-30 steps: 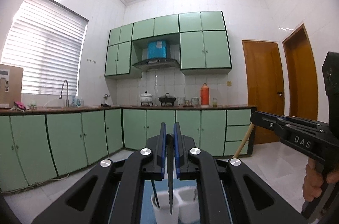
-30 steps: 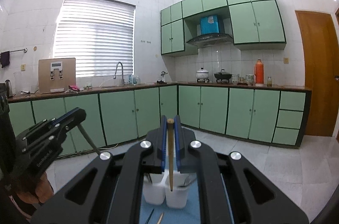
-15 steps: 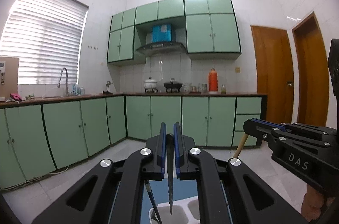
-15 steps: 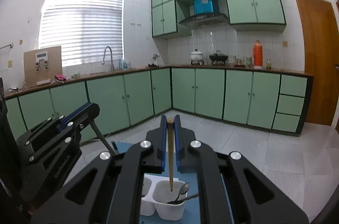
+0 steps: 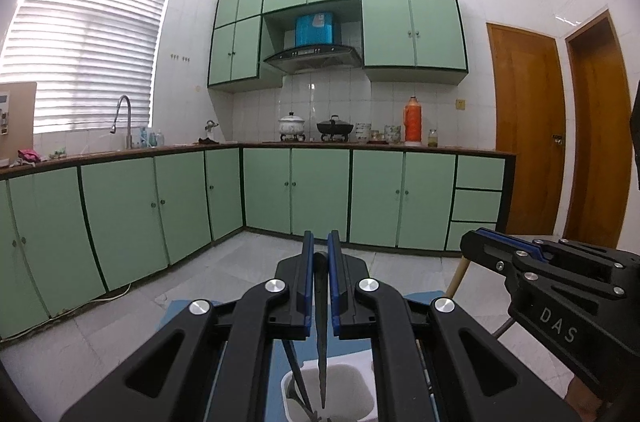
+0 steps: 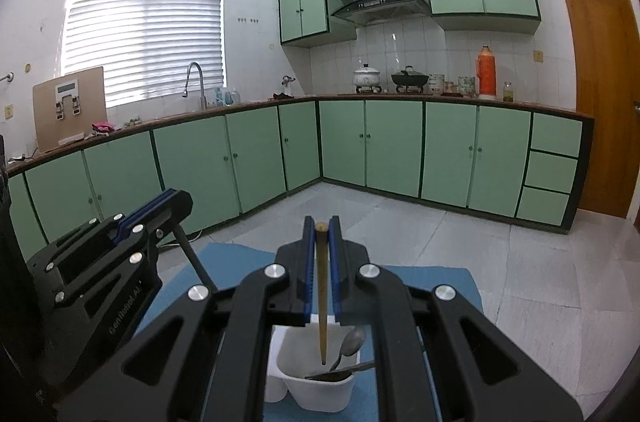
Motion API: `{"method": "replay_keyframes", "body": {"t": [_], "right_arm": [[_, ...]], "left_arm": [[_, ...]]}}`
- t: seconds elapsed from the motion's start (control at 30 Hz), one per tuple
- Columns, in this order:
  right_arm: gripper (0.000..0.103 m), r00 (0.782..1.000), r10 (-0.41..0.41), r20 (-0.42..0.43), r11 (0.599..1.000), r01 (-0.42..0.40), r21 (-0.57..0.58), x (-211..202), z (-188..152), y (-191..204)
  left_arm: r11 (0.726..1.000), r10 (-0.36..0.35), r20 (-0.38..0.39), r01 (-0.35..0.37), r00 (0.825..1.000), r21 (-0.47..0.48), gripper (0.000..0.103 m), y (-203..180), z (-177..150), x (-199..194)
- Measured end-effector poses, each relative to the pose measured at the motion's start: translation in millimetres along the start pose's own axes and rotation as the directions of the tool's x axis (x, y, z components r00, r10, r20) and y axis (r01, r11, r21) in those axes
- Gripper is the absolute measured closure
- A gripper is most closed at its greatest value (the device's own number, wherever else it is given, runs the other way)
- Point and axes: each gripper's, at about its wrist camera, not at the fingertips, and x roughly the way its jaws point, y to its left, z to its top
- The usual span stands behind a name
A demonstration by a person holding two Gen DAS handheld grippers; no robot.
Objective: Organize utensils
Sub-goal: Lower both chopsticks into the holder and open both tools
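Observation:
My left gripper (image 5: 319, 242) is shut on a dark pointed chopstick (image 5: 321, 342) that hangs tip-down into a white cup (image 5: 362, 378). Another dark stick (image 5: 296, 374) leans in that cup. My right gripper (image 6: 321, 226) is shut on a wooden chopstick (image 6: 322, 302), its tip just above the rim of a white cup (image 6: 320, 390) holding two metal spoons (image 6: 352, 342). A second white cup (image 6: 274, 382) adjoins it on the left. Each gripper shows in the other's view: the right gripper (image 5: 470, 244) with its wooden stick (image 5: 456, 280), the left gripper (image 6: 180, 198) with its dark stick (image 6: 196, 266).
The cups stand on a blue mat (image 6: 420, 286) above a pale tiled floor. Green cabinets (image 5: 320, 194) line the far walls under a counter with a sink tap (image 5: 122, 118), pots and an orange flask (image 5: 412, 120). Brown doors (image 5: 524, 126) are at the right.
Both grippers have sunk and moved forward together. The white cups have grown nearer beneath them, and both chopstick tips have come down to the cup openings. Both grips stayed shut.

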Motion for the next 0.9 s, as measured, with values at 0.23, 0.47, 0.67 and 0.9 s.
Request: {"method": "replay_keyframes", "body": {"t": [0.23, 0.47, 0.67, 0.9], "right_arm": [[0.097, 1.000, -0.016, -0.020, 1.000, 0.016, -0.001, 10, -16, 2], [0.097, 1.000, -0.019, -0.013, 1.000, 0.019, 0.012, 9, -22, -1], [0.097, 1.000, -0.027, -0.012, 0.999, 0.027, 0.024, 3, -23, -7], [0.084, 0.999, -0.054, 0.005, 0.998, 0.054, 0.034, -6, -21, -18]], "left_arm": [[1.000, 0.022, -0.028, -0.022, 0.999, -0.003, 0.096, 3, -16, 10], [0.999, 0.032, -0.019, -0.031, 0.999, 0.018, 0.096, -1, -17, 6], [0.999, 0.034, -0.024, -0.034, 0.999, 0.007, 0.095, 1, -16, 2], [0.999, 0.036, 0.008, -0.036, 0.999, 0.000, 0.062, 6, -12, -10]]}}
